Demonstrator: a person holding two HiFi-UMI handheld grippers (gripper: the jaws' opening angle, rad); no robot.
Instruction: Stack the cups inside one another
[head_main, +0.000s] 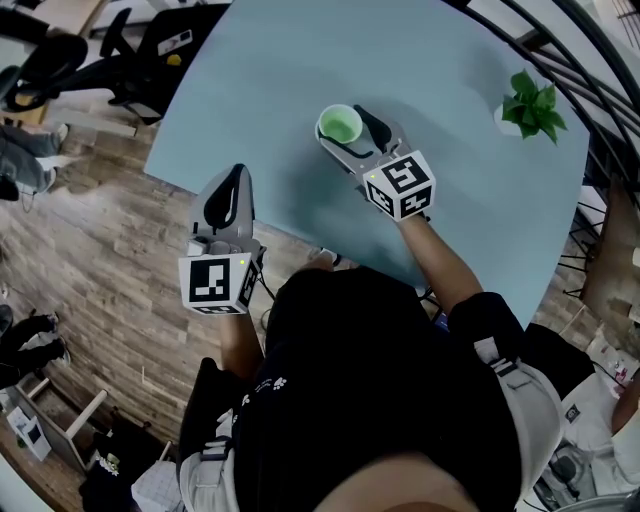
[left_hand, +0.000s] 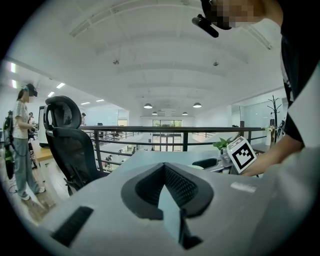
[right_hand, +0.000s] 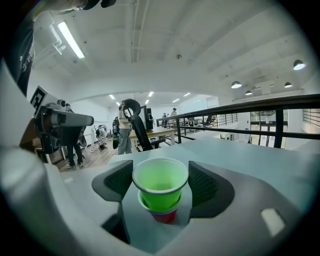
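Observation:
A stack of cups (head_main: 340, 125) stands on the light blue table (head_main: 270, 70): a green cup (right_hand: 160, 182) nested in another green one, with a red cup (right_hand: 164, 216) at the bottom. My right gripper (head_main: 347, 133) has its jaws on either side of the stack, and both pads touch the top rim in the right gripper view. My left gripper (head_main: 232, 188) hovers at the table's near left edge, well apart from the cups. Its jaws meet at the tips with nothing between them (left_hand: 164, 172).
A small potted plant (head_main: 530, 105) sits at the table's far right. A black railing (head_main: 590, 60) runs behind the table. A black office chair (left_hand: 67, 135) and a standing person (left_hand: 22, 140) are on the wooden floor to the left.

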